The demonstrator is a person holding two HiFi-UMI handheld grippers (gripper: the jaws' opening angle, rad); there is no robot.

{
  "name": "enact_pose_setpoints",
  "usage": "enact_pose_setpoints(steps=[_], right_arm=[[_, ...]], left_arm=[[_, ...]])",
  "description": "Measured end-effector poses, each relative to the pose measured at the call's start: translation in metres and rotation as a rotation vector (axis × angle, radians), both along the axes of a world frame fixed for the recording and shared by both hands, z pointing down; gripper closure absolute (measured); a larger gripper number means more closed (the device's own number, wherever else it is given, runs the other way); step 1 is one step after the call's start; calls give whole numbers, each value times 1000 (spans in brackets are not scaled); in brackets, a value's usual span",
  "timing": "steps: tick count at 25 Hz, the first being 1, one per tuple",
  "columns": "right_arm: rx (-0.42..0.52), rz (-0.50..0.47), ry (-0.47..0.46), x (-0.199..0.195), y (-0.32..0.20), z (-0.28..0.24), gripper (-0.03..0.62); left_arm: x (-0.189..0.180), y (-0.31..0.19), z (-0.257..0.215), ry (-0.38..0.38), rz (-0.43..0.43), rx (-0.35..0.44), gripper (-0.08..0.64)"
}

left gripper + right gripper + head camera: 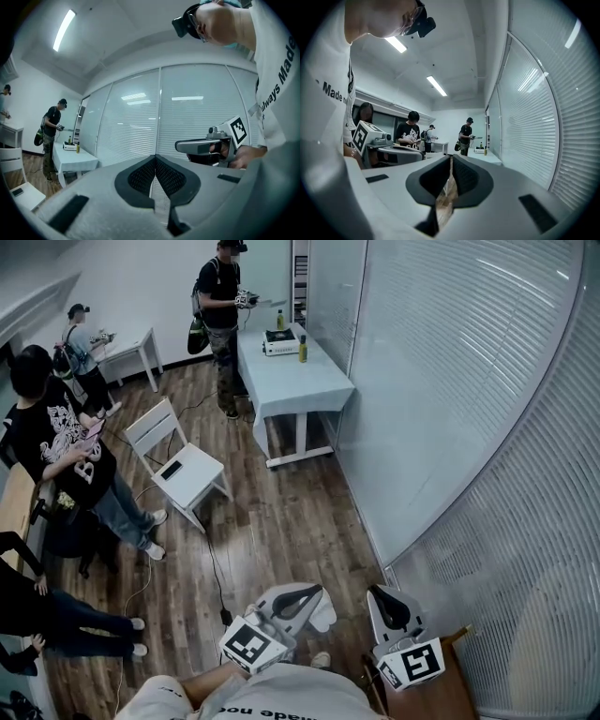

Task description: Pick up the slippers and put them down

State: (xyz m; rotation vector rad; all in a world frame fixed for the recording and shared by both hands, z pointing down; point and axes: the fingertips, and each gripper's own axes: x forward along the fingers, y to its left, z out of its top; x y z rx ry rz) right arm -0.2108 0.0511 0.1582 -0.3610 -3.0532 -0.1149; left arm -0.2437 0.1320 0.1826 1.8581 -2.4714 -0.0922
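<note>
Slippers: not made out in any view. A small pale shape (322, 659) shows on the floor between the two grippers, half hidden by the wearer's white shirt (281, 699) and too small to name. Left gripper (317, 590) is held level and near, its jaws meeting at the tips with nothing between them. Right gripper (379, 594) is just to its right, also level, its jaws drawn together to a thin slit with nothing in it; only floorboards show through. Each carries a cube with black-and-white square markers. Writing: the shirt reads "Always Made" in the left gripper view, with the rest cut off by the frame edge, and only "Made" in the right gripper view. Wooden furniture (441, 695) at near right is cut off. Mid-room on the wood floor (281, 521) stands a white chair (178, 465) with a dark phone (172, 469) on its seat. The far white counter (300, 381) holds a boxy appliance (280, 341) and a yellow bottle (303, 350), labels unreadable. A glass wall with blinds (450, 409) fills the right. Several people stand at the left and far side.
</note>
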Motion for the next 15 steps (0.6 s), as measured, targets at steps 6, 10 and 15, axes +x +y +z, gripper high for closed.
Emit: enact_pose_setpoints(steps=[6,10,15], right_arm=[[2,16,-10,6,0,-7,568],[14,18,-12,7,9,-8,568],[16,23,-13,7,7,-9,568]], left_arm=[[-2,2,-9,-17,-8,23,548],[2,9,-12,-22,7,37,548],[4,7,-12,-9,16,34,548]])
